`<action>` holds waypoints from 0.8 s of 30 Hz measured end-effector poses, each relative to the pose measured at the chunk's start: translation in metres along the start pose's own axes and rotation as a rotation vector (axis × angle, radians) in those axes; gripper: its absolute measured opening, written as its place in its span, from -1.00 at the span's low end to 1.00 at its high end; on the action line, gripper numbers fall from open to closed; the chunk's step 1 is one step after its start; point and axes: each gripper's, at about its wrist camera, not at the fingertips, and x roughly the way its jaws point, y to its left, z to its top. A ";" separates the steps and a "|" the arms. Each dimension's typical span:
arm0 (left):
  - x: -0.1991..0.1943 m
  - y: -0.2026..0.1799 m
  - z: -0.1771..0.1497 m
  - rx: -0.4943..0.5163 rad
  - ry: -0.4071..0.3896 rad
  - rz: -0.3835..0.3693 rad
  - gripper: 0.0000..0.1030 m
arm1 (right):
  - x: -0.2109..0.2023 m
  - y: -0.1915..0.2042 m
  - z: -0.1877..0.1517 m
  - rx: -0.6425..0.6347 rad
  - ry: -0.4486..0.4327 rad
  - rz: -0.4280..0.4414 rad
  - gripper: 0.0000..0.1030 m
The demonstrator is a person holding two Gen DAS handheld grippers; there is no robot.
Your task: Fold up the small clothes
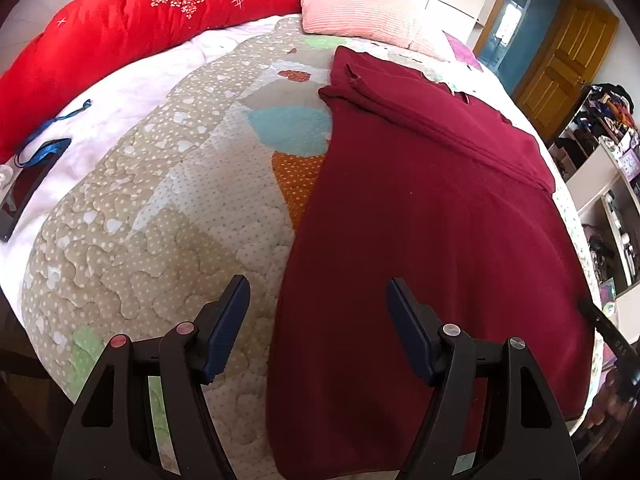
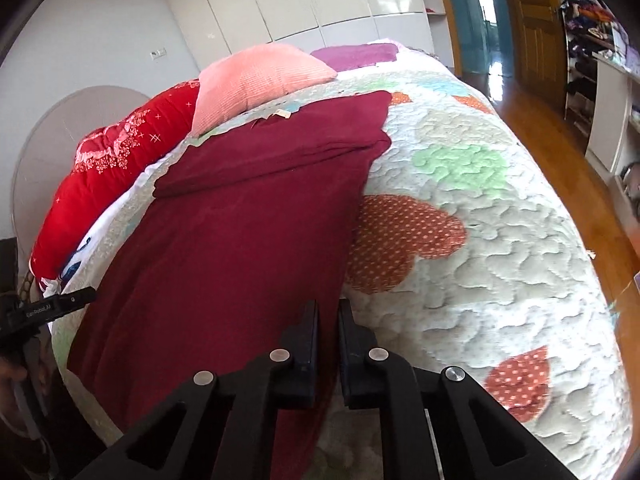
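Dark maroon knit garment (image 1: 432, 216) lies flat on the patchwork quilted bed (image 1: 160, 208), sleeves folded inward; right hand-held gripper (image 2: 328, 312) clenches its near hem corner for lifting; left hand-held gripper (image 1: 318, 292) gapes, straddling the opposite edge, ungripped.

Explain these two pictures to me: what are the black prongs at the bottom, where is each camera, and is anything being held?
The prongs are hand-held grippers, one in each of a person's hands; no robot arm. Each picture comes from a fisheye camera on a gripper, looking along its fingers. A dark red garment lies spread on a quilted bed cover, near a pink pillow and a red duvet. The left gripper is open above the garment's near edge, holding nothing. The right gripper has closed on the garment's other edge, with red cloth showing between its fingers.
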 end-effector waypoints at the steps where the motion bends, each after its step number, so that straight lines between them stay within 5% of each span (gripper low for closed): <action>1: 0.001 0.001 -0.001 -0.005 0.003 -0.001 0.38 | 0.001 -0.002 0.000 0.010 0.006 0.005 -0.85; 5: 0.000 0.005 -0.007 -0.007 0.024 -0.013 0.38 | 0.008 -0.005 -0.006 0.020 0.053 0.006 -0.85; 8: -0.003 0.013 -0.013 -0.015 0.036 -0.031 0.38 | -0.004 -0.015 -0.010 0.086 0.054 0.087 -0.77; 10: -0.003 0.022 -0.016 -0.041 0.047 -0.054 0.38 | -0.011 -0.023 -0.015 0.124 0.079 0.150 -0.48; 11: -0.003 0.025 -0.018 -0.053 0.053 -0.068 0.38 | -0.015 -0.028 -0.021 0.133 0.090 0.174 -0.11; 12: -0.004 0.028 -0.020 -0.062 0.057 -0.077 0.38 | -0.019 -0.032 -0.028 0.135 0.095 0.198 0.04; 24: -0.004 0.018 -0.039 -0.033 0.074 -0.083 0.54 | -0.029 -0.011 -0.069 0.007 0.139 0.362 0.32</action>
